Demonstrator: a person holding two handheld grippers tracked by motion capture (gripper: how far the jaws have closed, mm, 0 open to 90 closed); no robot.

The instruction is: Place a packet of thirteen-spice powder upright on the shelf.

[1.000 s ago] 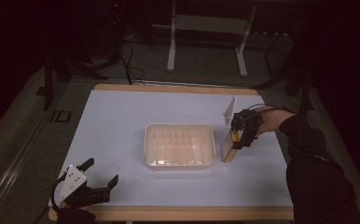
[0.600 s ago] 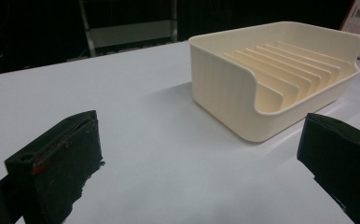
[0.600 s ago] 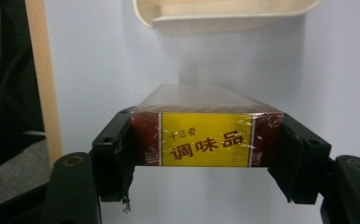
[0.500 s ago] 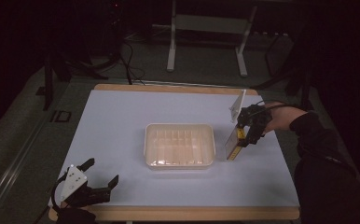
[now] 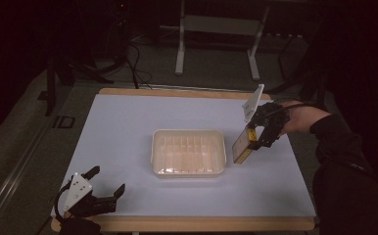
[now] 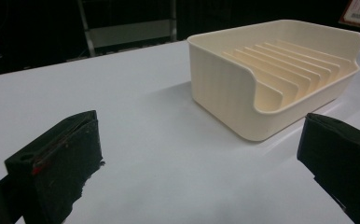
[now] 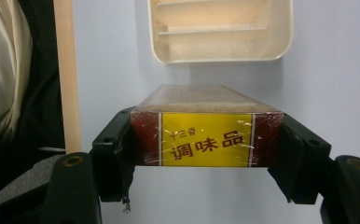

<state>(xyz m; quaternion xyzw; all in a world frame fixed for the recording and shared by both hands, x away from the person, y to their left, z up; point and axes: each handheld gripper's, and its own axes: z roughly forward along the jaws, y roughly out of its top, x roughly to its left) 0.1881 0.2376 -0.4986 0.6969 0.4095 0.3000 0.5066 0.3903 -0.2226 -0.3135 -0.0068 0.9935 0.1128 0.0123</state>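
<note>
**Box lifted beside the rack**

The right gripper (image 5: 255,139) hung above the table (image 5: 128,127), wrist bent downward, jaws clamped on a seasoning box (image 7: 206,128) just right of the cream rack (image 5: 188,152). The left gripper (image 5: 101,188) rested at the near-left corner, jaws spread, nothing between them.

My right gripper (image 5: 253,143) is up off the table on the far right side, tipped so the jaws point down and toward the middle. Jaws are clamped tight on both sides of a box (image 7: 206,133), one pad on each short side, and my forearm in its dark sleeve comes in from the right edge. My left gripper (image 5: 109,182) sits low at the near left corner, jaws spread wide with nothing between them, pointing across the table, grey plate on top facing up.
</note>
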